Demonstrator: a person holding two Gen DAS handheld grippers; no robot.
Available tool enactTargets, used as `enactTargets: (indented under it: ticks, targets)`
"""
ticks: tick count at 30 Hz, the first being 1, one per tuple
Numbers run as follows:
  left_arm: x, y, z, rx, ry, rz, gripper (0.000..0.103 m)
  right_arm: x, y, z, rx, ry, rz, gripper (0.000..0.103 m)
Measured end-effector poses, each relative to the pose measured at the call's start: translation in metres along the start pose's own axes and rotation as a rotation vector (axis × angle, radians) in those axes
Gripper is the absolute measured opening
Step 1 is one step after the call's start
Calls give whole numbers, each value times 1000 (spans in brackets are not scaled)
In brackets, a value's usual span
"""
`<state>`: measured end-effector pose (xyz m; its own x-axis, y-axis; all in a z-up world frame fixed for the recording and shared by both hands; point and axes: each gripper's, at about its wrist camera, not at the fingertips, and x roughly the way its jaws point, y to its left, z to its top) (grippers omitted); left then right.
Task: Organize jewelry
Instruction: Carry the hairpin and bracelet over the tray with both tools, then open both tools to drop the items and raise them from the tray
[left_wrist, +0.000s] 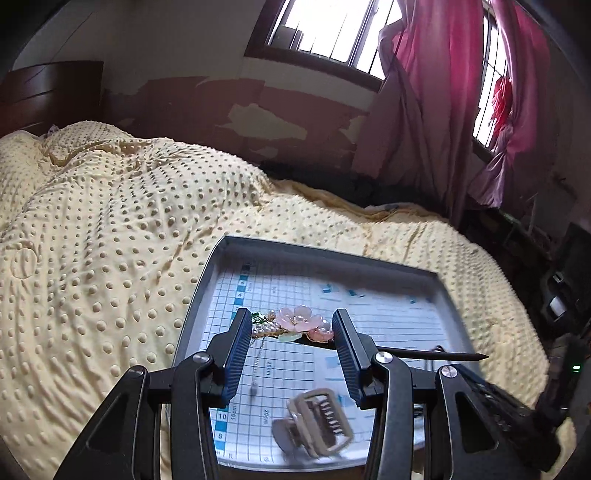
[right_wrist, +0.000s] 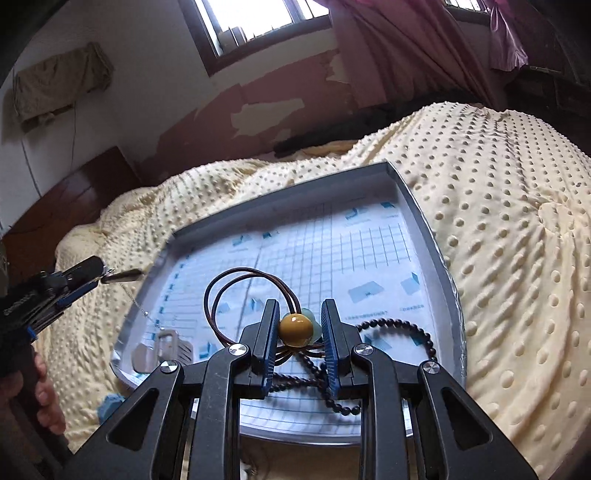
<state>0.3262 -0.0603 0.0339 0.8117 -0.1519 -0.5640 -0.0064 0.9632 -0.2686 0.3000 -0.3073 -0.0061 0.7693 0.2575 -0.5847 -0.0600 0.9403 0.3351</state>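
Left wrist view: dotted cream blanket (left_wrist: 110, 221) filled 9 to 11 o'clock. The grey tray (left_wrist: 201, 291) with a grid sheet sat on it at centre-bottom. The left gripper (left_wrist: 291, 314) had its jaws set wide and clamped endwise on a flower hairpin (left_wrist: 295, 321): pink petals, pearls, a green leaf. It was held above the tray floor at centre, with a thin chain (left_wrist: 255, 369) hanging off it toward 6 o'clock. A beige claw clip (left_wrist: 317, 424), blurred, lay on the tray at 6 o'clock below the jaws. A black hair stick (left_wrist: 436, 356) lay at 4 o'clock, just past the right finger. Pink curtains (left_wrist: 443, 92) hung at 1 o'clock.

Right wrist view: a person's hand (right_wrist: 44, 398) showed at 8 o'clock. The left gripper (right_wrist: 99, 275) showed at 9 o'clock over the tray's left rim. The claw clip (right_wrist: 166, 347) sat in the tray's near-left corner at 8 o'clock. Brown hair-tie loops (right_wrist: 229, 295) lay left of centre. The right gripper (right_wrist: 300, 306) straddled the tie's mustard bead (right_wrist: 295, 328) at centre. The left pad touched the bead, and a pale green piece sat on its other side. Couldn't tell if it was actually pinched or the jaws were just around it. A dark bead bracelet (right_wrist: 406, 332) lay on the tray at 4 o'clock, with one strand running under the right finger. The tray wall (right_wrist: 413, 206) was at 2 o'clock, with the blanket (right_wrist: 517, 258) beyond at 3 o'clock.
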Motion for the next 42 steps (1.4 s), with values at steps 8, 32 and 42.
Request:
enactTargets:
  ticks: [8, 32, 42]
  targets:
    - [39, -10, -23, 33, 67, 102, 43, 6, 1, -4, -91, 51, -124, 20]
    - [-29, -13, -40, 46, -15, 48, 103, -56, -1, -11, -66, -126, -50, 75]
    - [-126, -17, -58, 128, -173, 11, 103, -120, 23, -28, -131, -252, 56, 102]
